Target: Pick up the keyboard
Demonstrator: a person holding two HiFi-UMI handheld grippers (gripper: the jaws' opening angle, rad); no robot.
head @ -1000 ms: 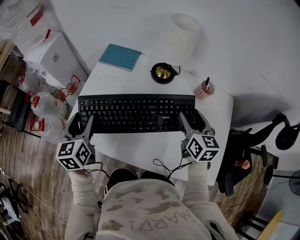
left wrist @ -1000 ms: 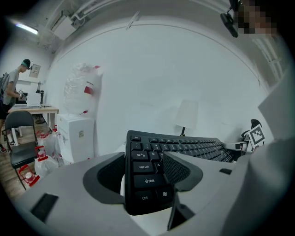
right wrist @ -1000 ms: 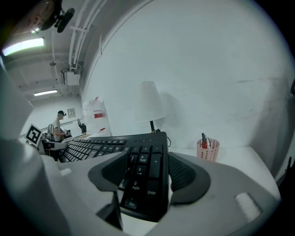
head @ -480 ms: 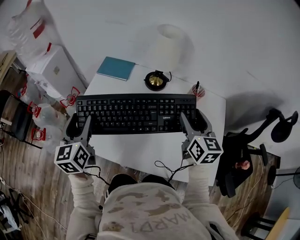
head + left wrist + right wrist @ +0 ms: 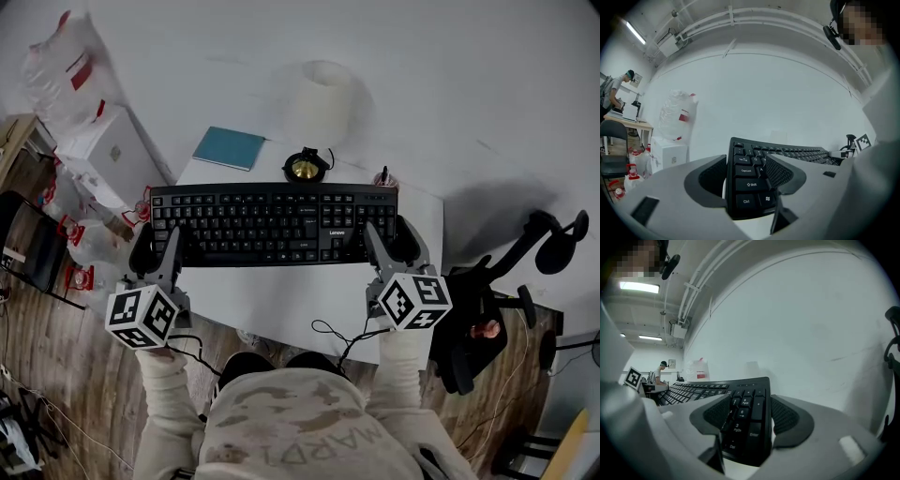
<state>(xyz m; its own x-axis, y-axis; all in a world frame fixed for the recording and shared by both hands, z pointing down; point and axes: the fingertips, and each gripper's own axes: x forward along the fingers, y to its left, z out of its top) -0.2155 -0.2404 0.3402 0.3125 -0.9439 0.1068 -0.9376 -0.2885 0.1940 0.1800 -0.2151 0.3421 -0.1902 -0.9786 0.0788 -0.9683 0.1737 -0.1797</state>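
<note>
- Head view: the keyboard (image 5: 272, 223) is held level above the white table (image 5: 281, 305).
- The left gripper (image 5: 157, 247) clamps its Ctrl end, over the table's left edge.
- The right gripper (image 5: 392, 242) clamps its numpad end, over the table's right side.

right gripper (image 5: 751, 417) clamping keyboard (image 5: 743, 397) end, pads apparently touching

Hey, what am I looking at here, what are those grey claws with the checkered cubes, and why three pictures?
A person wears a camera on the head; that gives the top-down picture. Each hand holds a two-jaw tool, the left gripper and right gripper; the marker cubes belong to them. The other two pictures come from cameras riding on those grippers. Each clamps one end of the black keyboard, held above the white table. A blue notebook lies there too.
</note>
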